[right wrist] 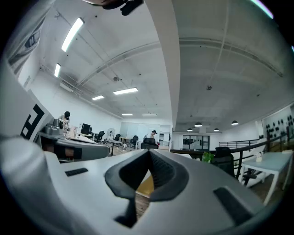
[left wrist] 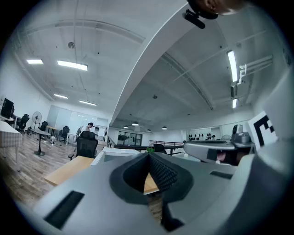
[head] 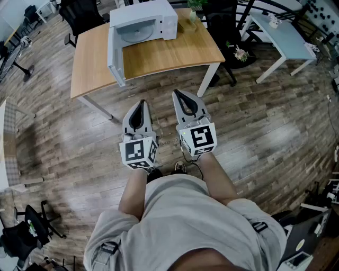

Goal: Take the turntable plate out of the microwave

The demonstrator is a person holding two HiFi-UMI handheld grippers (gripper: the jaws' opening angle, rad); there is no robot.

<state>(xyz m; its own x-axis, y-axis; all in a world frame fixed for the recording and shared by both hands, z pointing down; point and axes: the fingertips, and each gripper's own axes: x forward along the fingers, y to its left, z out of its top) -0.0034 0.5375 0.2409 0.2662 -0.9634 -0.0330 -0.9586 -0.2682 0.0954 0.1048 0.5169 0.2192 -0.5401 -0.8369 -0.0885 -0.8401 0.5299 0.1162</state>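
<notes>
Lying in microwave [head: 165, 20], turntable plate [head: 135, 35], well ahead of grippers [head: 141, 102] [head: 176, 93].

Ahead of my left tool [head: 141, 103] and right tool [head: 176, 94] I see a light wooden desk [head: 175, 53] on white legs. It stands well apart from both tools on the grey-brown plank floor [head: 254, 122] that also runs beneath them. On the desk's far half, straight beyond the left tool, sits a white microwave [head: 159, 18] with its door [head: 113, 58] swung open along the desk's left side, and just right of it, beyond the right tool, stands a small pot with a green plant [head: 192, 16].
</notes>
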